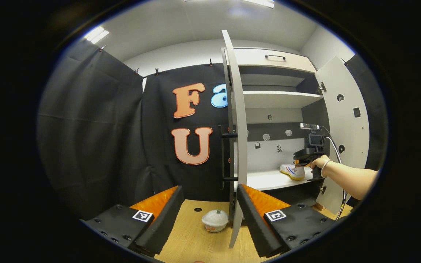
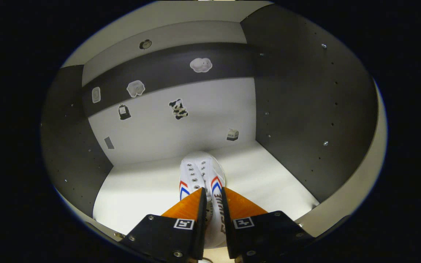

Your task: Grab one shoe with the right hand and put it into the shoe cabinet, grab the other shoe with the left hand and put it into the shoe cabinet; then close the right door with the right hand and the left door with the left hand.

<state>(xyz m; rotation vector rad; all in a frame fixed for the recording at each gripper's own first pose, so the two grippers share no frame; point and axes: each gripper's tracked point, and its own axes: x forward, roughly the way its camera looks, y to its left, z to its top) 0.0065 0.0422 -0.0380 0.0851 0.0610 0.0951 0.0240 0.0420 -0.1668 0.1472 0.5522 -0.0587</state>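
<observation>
A white shoe [image 2: 201,171] with red and blue stripes rests on the white lower shelf [image 2: 141,190] inside the shoe cabinet, toe toward the back wall. My right gripper [image 2: 213,190] is shut on its upper near the laces. In the left gripper view a hand holds that right gripper [image 1: 307,155] over the shoe [image 1: 292,171] in the cabinet. My left gripper [image 1: 209,188] stands open outside the cabinet, with nothing between its fingers. A small white rounded object [image 1: 215,220] lies on the wooden surface just ahead of it; I cannot tell what it is.
The left door [image 1: 238,128] stands open, edge-on straight ahead of my left gripper. The right door [image 1: 342,128] is swung wide open behind the person's forearm [image 1: 353,179]. An upper shelf [image 1: 280,98] and a drawer [image 1: 274,58] sit above.
</observation>
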